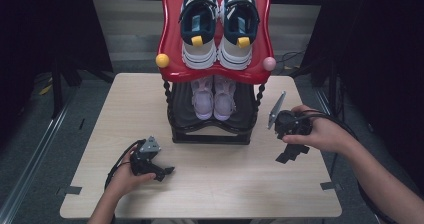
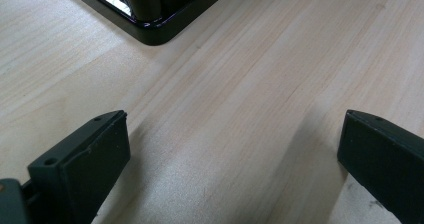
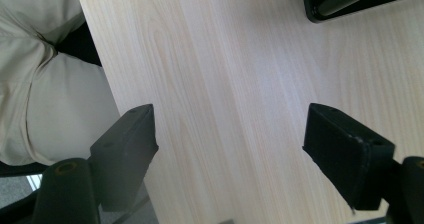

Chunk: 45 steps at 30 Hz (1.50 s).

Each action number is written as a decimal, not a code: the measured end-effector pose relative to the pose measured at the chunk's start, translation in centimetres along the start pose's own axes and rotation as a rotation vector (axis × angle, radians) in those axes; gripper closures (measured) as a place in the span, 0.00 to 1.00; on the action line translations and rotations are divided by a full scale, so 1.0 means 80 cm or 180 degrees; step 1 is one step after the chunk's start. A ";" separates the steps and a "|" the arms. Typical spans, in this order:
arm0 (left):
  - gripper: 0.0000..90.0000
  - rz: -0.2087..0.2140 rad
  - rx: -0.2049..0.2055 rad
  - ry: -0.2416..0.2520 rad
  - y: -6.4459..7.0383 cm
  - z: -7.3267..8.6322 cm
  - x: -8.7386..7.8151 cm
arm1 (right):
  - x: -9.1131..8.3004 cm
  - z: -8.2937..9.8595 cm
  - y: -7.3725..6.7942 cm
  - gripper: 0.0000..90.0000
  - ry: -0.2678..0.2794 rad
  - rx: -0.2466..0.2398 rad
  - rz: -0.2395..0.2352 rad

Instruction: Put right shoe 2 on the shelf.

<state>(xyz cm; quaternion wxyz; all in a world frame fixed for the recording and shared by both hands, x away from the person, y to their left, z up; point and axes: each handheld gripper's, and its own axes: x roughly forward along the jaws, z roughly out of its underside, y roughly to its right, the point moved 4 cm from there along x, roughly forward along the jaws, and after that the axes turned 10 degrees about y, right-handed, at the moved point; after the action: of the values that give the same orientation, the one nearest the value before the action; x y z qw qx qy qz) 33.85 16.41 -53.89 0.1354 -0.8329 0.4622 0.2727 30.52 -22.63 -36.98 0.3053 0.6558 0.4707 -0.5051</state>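
Left gripper (image 1: 162, 173) sits low-left of frame in the high view, on the table (image 1: 225, 184), below-left of the rack (image 1: 212, 129). Jaws wide apart, nothing between them; in the left gripper view just bare wood in the gap, rack base corner (image 2: 150, 31) at top.

Right gripper (image 1: 291, 153) is right of centre, beside the rack's right side, held in the right hand (image 1: 320, 131). Jaws wide too, empty; in the right gripper view wood grain between them, rack base (image 3: 350, 4) at upper right, person's light trousers (image 3: 45, 74) at left.

Rack at centre-top: dark sneakers (image 1: 220, 21) on the red top shelf (image 1: 172, 44), pale pink pair (image 1: 214, 96) on the lower black shelf. Neither gripper touches the rack or shoes.
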 end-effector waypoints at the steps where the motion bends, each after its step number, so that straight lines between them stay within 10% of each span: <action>1: 0.00 -0.0001 0.0000 0.0000 0.000 0.000 0.000 | 0.003 0.002 0.001 0.23 0.0024 -0.0010 0.0010; 45: 0.00 -0.0004 0.0014 -0.0007 0.000 0.000 0.000 | 0.074 0.041 0.005 0.23 0.0234 0.0212 -0.0125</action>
<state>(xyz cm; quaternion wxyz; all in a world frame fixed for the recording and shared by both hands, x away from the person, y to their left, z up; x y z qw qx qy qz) 33.86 16.43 -53.90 0.1379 -0.8326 0.4621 0.2724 29.97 -23.85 -43.60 0.2558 0.6743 0.4774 -0.5020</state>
